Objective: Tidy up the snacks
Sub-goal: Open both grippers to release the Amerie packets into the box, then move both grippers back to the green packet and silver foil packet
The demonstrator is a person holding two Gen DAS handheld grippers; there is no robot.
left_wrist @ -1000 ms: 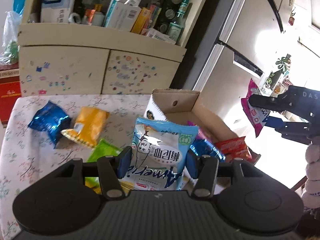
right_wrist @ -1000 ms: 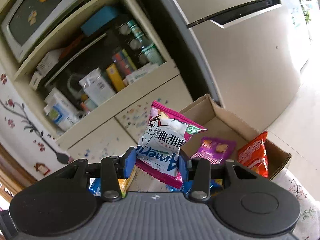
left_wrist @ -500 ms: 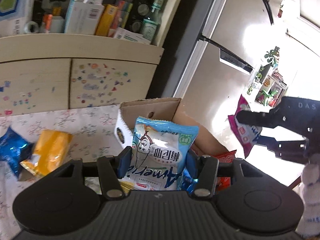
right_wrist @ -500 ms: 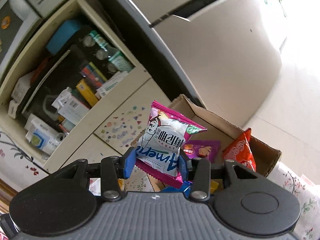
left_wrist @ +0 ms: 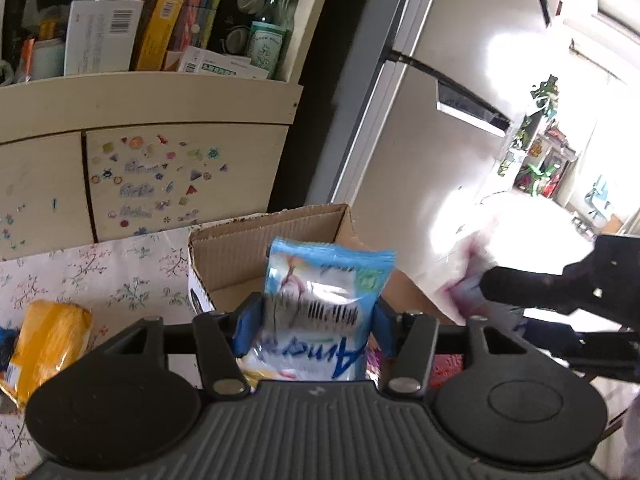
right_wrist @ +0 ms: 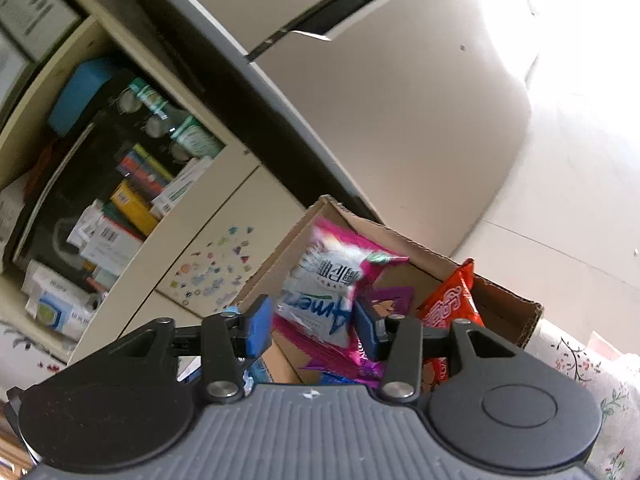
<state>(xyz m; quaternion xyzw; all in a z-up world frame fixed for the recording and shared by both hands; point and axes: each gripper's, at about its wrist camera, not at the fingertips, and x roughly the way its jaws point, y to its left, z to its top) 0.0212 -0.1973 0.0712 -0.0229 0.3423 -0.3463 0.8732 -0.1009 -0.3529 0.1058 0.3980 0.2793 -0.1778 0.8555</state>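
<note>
My left gripper [left_wrist: 314, 330] is shut on a light blue snack bag [left_wrist: 320, 304] and holds it upright over the near side of the open cardboard box [left_wrist: 256, 248]. My right gripper [right_wrist: 314, 326] has its jaws spread. The pink and white snack bag [right_wrist: 334, 280] sits loose and tilted between them, blurred, above the box [right_wrist: 504, 300]. A red bag [right_wrist: 448, 304] and a purple bag [right_wrist: 394, 300] are inside the box. The right gripper also shows in the left wrist view [left_wrist: 560, 296].
A yellow snack bag [left_wrist: 44, 344] lies on the flowered tablecloth [left_wrist: 120, 276] left of the box. Behind stand a stickered cabinet [left_wrist: 180, 176] with a cluttered shelf and a fridge [right_wrist: 400, 100].
The right jaws have opened and the pink bag has tipped loose over the box. The left gripper has carried the blue bag rightward, over the box.
</note>
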